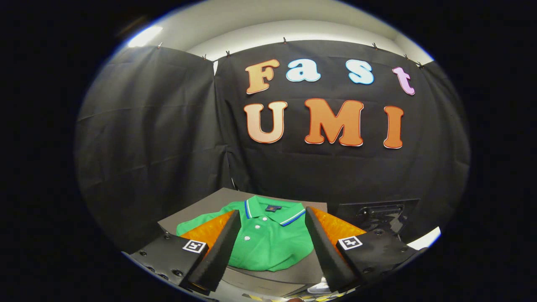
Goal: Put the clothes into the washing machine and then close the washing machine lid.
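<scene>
A green polo shirt (268,243) lies folded flat on a grey desk (201,207), just ahead of the claw (272,214) and showing between its two fingers. Its collar, edged with blue and white stripes, points away from the claw toward the black cloth wall (147,138); the button placket runs down from the collar toward the claw, so the shirt's long axis lies roughly along the fingers' direction. A small dark label sits inside the neck. The left sleeve spreads out past the left finger (222,243); the right side of the shirt is hidden behind the right finger (323,247), so its outline there cannot be made out. The near hem lies close to the desk's front edge.

The claw is open, fingers set wide apart, touching nothing, with the shirt's body showing in the gap.

To the right, beyond the right finger, stands a dark machine (377,214) with a handle-like recess on its upper part; the claw's body cuts off its lower portion, and whether its lid is up or down is hard to tell. Below the desk edge, a shoe (319,288) shows on the floor.
</scene>
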`<action>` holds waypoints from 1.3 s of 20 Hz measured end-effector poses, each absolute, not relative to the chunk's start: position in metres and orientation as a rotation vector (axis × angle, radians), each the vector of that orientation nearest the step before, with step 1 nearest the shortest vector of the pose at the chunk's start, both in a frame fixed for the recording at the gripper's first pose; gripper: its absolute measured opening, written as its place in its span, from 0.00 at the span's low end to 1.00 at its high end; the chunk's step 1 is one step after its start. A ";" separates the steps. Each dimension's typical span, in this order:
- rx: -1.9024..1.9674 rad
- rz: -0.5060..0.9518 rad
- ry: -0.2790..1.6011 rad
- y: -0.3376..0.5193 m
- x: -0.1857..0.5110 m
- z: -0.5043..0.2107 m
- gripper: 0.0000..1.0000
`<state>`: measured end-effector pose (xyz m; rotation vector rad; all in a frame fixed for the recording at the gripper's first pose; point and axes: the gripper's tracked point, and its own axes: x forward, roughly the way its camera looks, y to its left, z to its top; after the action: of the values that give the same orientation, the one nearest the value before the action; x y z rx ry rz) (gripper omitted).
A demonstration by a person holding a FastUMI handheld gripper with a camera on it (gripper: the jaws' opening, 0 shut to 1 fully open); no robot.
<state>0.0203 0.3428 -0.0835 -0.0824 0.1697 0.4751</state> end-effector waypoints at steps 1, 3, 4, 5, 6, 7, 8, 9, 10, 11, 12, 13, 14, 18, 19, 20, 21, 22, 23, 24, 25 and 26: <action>-0.072 0.471 0.183 0.349 0.021 -0.090 0.99; -0.043 0.470 0.209 0.364 0.021 -0.101 0.99; -0.029 0.469 0.219 0.370 0.021 -0.105 0.99; -0.012 0.470 0.221 0.377 0.021 -0.109 0.99; 0.004 0.472 0.227 0.382 0.021 -0.114 0.98; 0.014 0.464 0.232 0.385 0.024 -0.120 0.98; 0.013 0.448 0.236 0.385 0.028 -0.125 0.98; 0.004 0.432 0.235 0.386 0.030 -0.130 0.99; -0.007 0.420 0.238 0.387 0.033 -0.135 0.99; -0.018 0.414 0.247 0.390 0.035 -0.142 0.99; -0.025 0.410 0.258 0.394 0.036 -0.149 0.99; -0.028 0.405 0.270 0.397 0.038 -0.156 0.99; -0.030 0.404 0.283 0.400 0.037 -0.163 0.99; -0.043 0.392 0.286 0.401 0.042 -0.171 0.99; -0.047 0.389 0.290 0.401 0.043 -0.175 0.99; -0.048 0.384 0.302 0.400 0.043 -0.180 0.99; -0.036 0.384 0.314 0.399 0.044 -0.185 0.99; -0.018 0.385 0.316 0.400 0.044 -0.185 0.97; -0.008 0.391 0.320 0.401 0.044 -0.185 0.95; -0.009 0.395 0.331 0.401 0.043 -0.187 0.92; -0.012 0.401 0.331 0.401 0.044 -0.187 0.89; -0.017 0.405 0.338 0.401 0.044 -0.187 0.84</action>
<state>0.0436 0.4011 -0.1872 -0.0174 0.3383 0.4051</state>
